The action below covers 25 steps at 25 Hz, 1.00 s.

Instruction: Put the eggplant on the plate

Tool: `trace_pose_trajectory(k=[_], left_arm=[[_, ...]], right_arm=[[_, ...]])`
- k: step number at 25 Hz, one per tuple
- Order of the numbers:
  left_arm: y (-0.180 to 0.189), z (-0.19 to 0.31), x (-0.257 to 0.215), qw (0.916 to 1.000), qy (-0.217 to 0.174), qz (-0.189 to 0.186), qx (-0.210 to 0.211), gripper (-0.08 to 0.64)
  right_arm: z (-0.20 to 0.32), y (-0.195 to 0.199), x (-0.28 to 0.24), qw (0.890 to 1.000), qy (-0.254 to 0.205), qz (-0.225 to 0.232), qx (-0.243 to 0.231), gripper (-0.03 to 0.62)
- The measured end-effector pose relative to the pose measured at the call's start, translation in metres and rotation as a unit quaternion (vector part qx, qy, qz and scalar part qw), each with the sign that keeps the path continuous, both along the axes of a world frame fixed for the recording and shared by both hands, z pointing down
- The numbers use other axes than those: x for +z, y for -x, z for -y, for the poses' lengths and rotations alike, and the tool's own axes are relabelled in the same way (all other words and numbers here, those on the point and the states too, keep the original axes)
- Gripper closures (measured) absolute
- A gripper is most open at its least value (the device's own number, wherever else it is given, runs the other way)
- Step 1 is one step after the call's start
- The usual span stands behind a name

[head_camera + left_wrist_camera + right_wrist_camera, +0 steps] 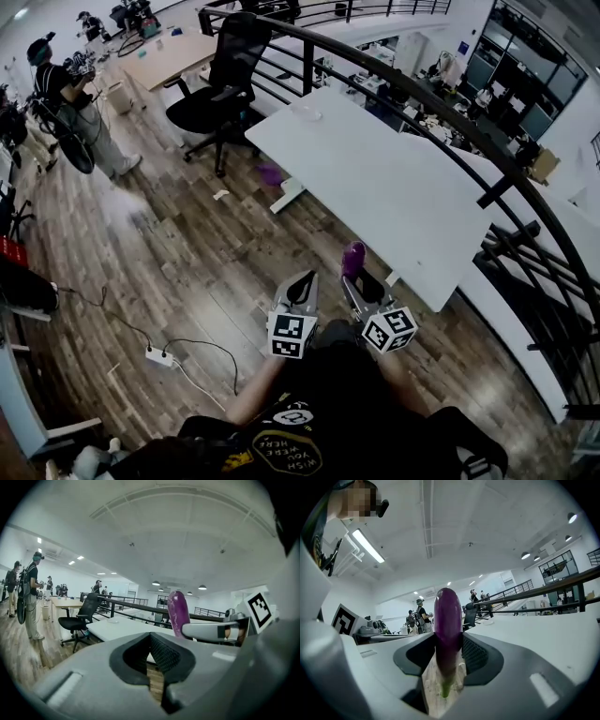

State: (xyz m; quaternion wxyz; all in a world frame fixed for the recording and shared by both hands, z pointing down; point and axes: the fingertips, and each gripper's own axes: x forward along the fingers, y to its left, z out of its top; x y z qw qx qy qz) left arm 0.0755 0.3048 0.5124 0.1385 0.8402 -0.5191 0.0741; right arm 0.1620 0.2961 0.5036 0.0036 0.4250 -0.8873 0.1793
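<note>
A purple eggplant (352, 258) stands upright between the jaws of my right gripper (361, 281), which is shut on its lower part, green stem end down. The right gripper view shows the eggplant (447, 620) filling the gap in that gripper (447, 645). My left gripper (302, 286) is beside it to the left, shut and holding nothing; in its own view the tips (150, 637) meet and the eggplant (177, 612) rises at the right. A pale plate (305, 112) lies at the far end of the white table (375, 178); it shows small in the left gripper view (112, 620).
Both grippers hang over wood floor just short of the table's near corner. A black office chair (220, 94) stands beyond the table's far end. A dark railing (450, 112) curves behind the table. A small purple object (271, 173) lies under it. People (70, 103) stand far left.
</note>
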Motion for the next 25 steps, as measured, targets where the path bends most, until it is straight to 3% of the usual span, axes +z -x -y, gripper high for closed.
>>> trace_pose_trajectory(k=[4, 10, 17, 25], left_arm=[[0.005, 0.014, 0.011, 0.9998, 0.017, -0.003, 0.000, 0.554], [-0.008, 0.062, 0.009, 0.9994, 0.013, -0.020, 0.024, 0.555], [-0.029, 0.128, -0.002, 0.9992, -0.005, 0.001, 0.039, 0.555], [-0.056, 0.168, -0.004, 0.9993, -0.010, 0.007, 0.035, 0.555]], right_arm=[[0.016, 0.008, 0.004, 1.000, 0.008, 0.004, -0.007, 0.410], [0.064, 0.011, -0.004, 1.000, -0.006, 0.018, -0.025, 0.411], [0.130, -0.004, -0.009, 0.999, -0.013, 0.013, -0.041, 0.411], [0.172, -0.014, 0.000, 0.997, 0.000, 0.024, -0.076, 0.411]])
